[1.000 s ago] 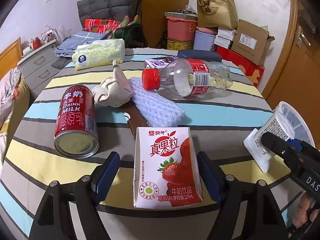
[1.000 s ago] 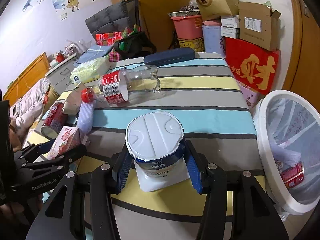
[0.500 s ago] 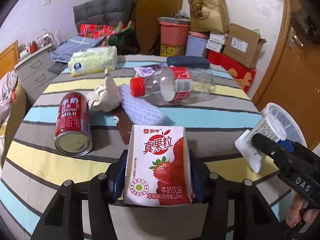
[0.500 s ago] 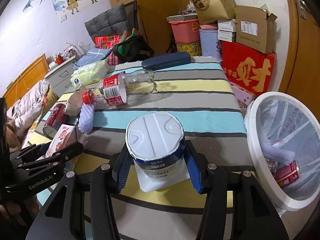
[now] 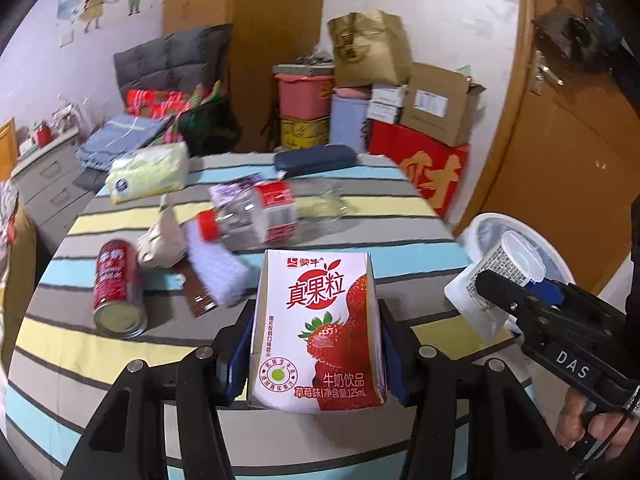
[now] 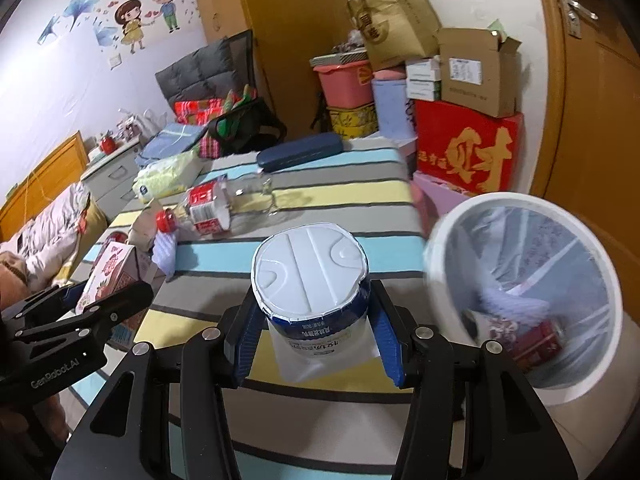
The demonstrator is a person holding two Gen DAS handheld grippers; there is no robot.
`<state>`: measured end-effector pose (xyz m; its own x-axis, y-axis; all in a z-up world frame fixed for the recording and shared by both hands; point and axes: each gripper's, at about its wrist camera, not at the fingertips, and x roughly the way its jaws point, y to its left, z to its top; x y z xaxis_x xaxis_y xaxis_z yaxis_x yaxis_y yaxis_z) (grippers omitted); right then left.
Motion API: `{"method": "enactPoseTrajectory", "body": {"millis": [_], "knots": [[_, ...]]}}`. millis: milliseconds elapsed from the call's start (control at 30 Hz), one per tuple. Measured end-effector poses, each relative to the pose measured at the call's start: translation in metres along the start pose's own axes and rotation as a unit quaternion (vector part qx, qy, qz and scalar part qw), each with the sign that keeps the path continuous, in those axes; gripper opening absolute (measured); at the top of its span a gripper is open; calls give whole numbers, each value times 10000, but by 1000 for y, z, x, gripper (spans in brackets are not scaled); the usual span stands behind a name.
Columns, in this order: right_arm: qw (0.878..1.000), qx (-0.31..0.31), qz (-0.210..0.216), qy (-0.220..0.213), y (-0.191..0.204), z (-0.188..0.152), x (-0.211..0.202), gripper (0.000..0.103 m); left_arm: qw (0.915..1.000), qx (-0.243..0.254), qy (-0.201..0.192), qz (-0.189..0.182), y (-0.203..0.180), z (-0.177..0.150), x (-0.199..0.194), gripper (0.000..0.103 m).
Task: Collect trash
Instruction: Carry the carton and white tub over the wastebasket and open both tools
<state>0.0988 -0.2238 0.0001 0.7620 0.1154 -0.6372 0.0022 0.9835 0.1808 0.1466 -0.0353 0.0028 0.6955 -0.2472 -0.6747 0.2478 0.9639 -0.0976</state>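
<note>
My left gripper (image 5: pixel 316 354) is shut on a strawberry milk carton (image 5: pixel 320 332), lifted off the striped table (image 5: pixel 120 344). The right gripper (image 6: pixel 314 340) is shut on a white yogurt cup (image 6: pixel 310 280) with a foil lid, held above the table's near right edge. That cup (image 5: pixel 500 276) also shows in the left wrist view, and the carton (image 6: pixel 110 276) in the right wrist view. A white trash bin (image 6: pixel 532 288) lined with a bag stands to the right of the table, with a red can and wrappers inside. On the table lie a red milk can (image 5: pixel 116 288), a clear plastic bottle (image 5: pixel 268 216), a crumpled tissue (image 5: pixel 162 240) and a foam sleeve (image 5: pixel 216 272).
A tissue pack (image 5: pixel 148 172) and a dark blue case (image 5: pixel 316 160) lie at the table's far side. Cardboard boxes (image 5: pixel 436 104), bins and a red box (image 5: pixel 424 168) are stacked against the back wall. A wooden door (image 5: pixel 568 184) stands behind the trash bin. A person's hand (image 5: pixel 588 424) holds the right gripper.
The left jaws closed on the strawberry carton and lifted it off the table. Both grippers rose and shifted right, so the trash bin now looks nearer and larger in the right wrist view.
</note>
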Motion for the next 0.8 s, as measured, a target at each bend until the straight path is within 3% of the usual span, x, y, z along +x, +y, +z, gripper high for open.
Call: {"method": "enactPoseTrajectory", "body": {"millis": [433,800], "knots": [[9976,327,-528,-289,-54,1,-32,52,9962,600,-182,-605,-86,18,-5,55],[9926,557,-1038,-309,-103,-2,-43,52,9879,970,19,-1209,-156,29,24,55]]}}
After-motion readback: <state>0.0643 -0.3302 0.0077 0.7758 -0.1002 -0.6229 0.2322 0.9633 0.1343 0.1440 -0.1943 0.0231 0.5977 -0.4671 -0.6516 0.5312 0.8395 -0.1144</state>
